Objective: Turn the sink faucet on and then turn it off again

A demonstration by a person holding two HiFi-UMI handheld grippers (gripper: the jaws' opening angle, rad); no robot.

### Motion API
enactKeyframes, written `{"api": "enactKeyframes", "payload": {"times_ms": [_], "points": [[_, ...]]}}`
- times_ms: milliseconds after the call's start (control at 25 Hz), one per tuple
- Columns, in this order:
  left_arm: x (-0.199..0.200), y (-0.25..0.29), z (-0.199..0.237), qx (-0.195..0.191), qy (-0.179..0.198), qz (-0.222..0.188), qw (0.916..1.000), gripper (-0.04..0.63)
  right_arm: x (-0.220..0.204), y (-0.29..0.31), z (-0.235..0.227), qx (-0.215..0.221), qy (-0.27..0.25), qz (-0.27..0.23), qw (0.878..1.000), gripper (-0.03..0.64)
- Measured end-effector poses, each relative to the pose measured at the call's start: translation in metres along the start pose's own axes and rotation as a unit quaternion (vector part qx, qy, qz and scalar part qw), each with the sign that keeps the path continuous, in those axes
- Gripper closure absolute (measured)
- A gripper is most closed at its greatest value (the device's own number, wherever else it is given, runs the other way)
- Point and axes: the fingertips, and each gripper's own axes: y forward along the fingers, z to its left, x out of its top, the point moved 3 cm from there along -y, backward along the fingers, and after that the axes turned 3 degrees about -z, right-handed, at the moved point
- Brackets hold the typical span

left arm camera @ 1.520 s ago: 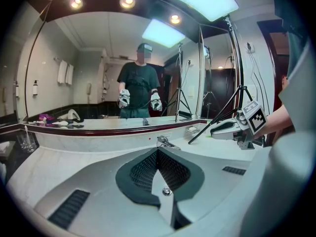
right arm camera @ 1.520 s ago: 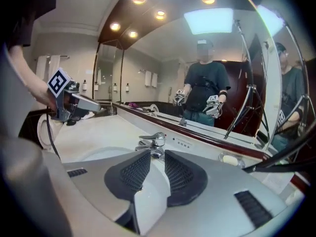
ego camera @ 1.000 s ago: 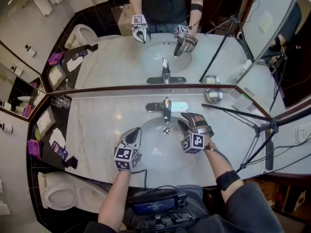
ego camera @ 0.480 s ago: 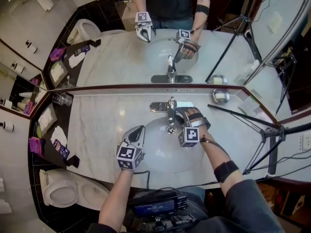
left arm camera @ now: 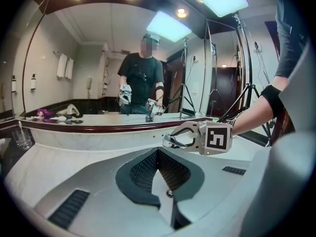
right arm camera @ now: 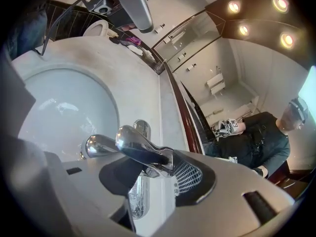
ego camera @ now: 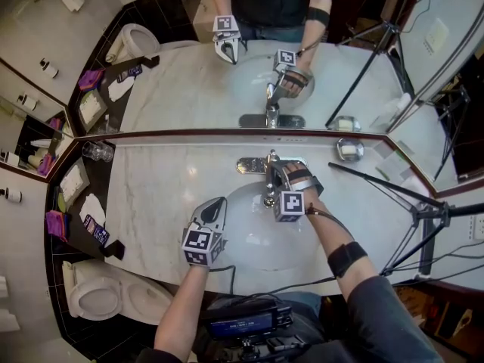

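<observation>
Closest in, the left gripper (ego camera: pixel 215 204) hovers over the front-left rim of the sink basin (ego camera: pixel 249 252), jaws together and holding nothing, so it is out of the play. Over the basin, the right gripper (right arm camera: pixel 153 174) is up at the faucet (ego camera: pixel 248 165), jaws apart with the chrome lever (right arm camera: pixel 143 149) lying between them, near one pad but, as far as I can tell, not pinched yet. No water shows at the spout (right arm camera: pixel 96 145), so this looks like the opening step, turning it on. The next move calls for closing on the lever and lifting without slipping off that slick chrome. Nothing blocks the way. A glass tumbler (ego camera: pixel 94 152) sits well apart on the left of the marble surface (ego camera: pixel 159 195), and a soap dish (ego camera: pixel 349 150) and tripod leg (ego camera: pixel 363 178) are off to the right. Behind them all is the mirror (ego camera: pixel 189 89).
</observation>
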Motion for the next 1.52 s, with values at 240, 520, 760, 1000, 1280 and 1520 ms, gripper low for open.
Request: {"api": "enactKeyframes", "payload": {"times_ms": [240, 520, 760, 1000, 1280, 1520], "points": [[-0.004, 0.001, 0.004, 0.001, -0.002, 0.003, 1.0000, 0.594, 0.006, 0.003, -0.011, 0.023, 0.032, -0.009, 0.999, 0.419], [-0.007, 0.002, 0.007, 0.004, -0.004, 0.008, 1.0000, 0.594, 0.006, 0.005, -0.014, 0.046, 0.052, -0.015, 0.997, 0.430], [-0.004, 0.003, 0.008, 0.005, -0.002, 0.005, 1.0000, 0.594, 0.006, 0.007, -0.019, 0.059, 0.088, -0.018, 0.994, 0.431], [-0.006, 0.004, 0.008, 0.004, -0.004, 0.007, 1.0000, 0.594, 0.001, 0.011, -0.026, 0.101, 0.172, -0.018, 0.980, 0.436], [-0.007, 0.008, 0.010, 0.003, -0.007, 0.006, 1.0000, 0.594, -0.003, 0.016, -0.032, 0.142, 0.232, -0.023, 0.962, 0.436], [-0.007, 0.008, 0.011, 0.003, -0.008, 0.007, 0.9999, 0.594, -0.005, 0.017, -0.037, 0.165, 0.270, -0.026, 0.948, 0.437]]}}
